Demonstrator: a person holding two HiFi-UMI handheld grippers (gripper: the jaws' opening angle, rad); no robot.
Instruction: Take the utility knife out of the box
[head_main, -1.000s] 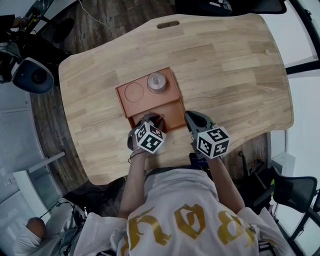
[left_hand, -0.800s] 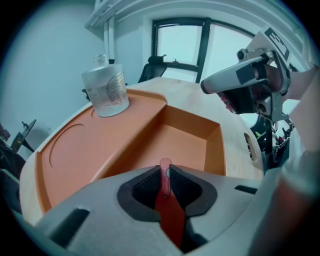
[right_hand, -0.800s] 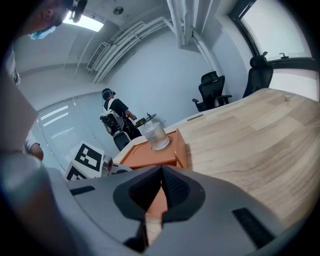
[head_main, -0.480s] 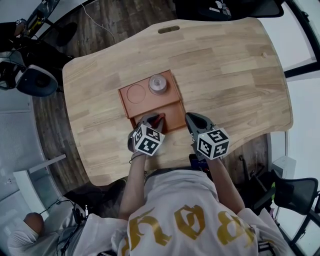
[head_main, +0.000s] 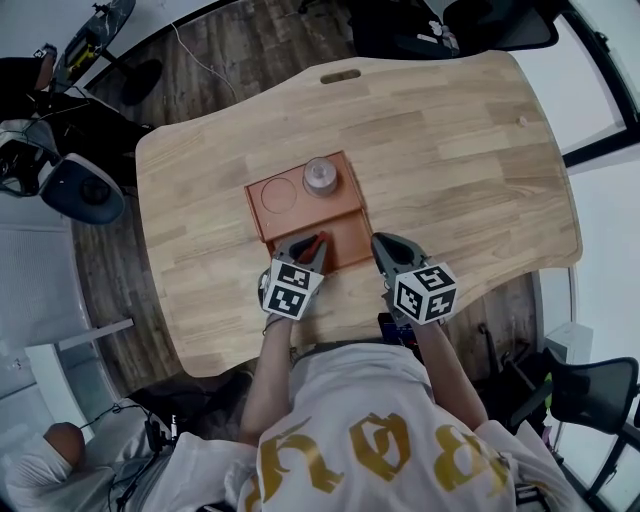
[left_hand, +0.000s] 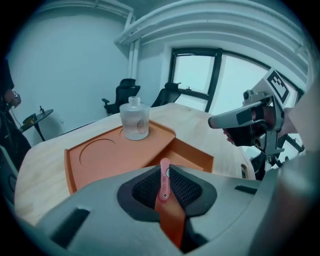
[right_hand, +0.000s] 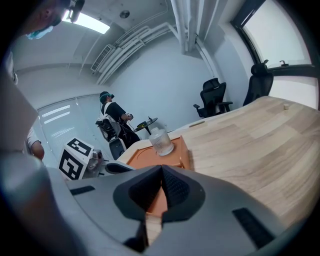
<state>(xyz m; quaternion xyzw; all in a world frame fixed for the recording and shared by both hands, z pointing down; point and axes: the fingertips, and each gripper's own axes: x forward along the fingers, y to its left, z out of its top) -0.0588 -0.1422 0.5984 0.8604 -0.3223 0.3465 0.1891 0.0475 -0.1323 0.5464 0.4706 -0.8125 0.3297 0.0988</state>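
A thin red utility knife (left_hand: 165, 200) stands edge-on between the pads of my left gripper (left_hand: 165, 176), which is shut on it. The knife is held just above the lower compartment at the near end of the orange box (left_hand: 100, 156). In the head view the left gripper (head_main: 310, 246) hangs over the box's (head_main: 254, 214) near edge with the knife (head_main: 319, 243) showing red at its tip. My right gripper (head_main: 386, 248) sits just right of the box, above the table. Its pads meet at the tips (right_hand: 161, 172) with nothing between them.
A clear glass bottle (head_main: 320, 175) stands in the box's far right corner, beside a round recess (head_main: 277, 198). It also shows as the bottle (left_hand: 134, 119) ahead of the left jaws. Office chairs (left_hand: 120, 95) and a person (right_hand: 111, 117) are beyond the wooden table (head_main: 460, 150).
The left gripper has drawn slightly back toward me from the lower compartment with the red knife between its jaws. The right gripper has barely moved.
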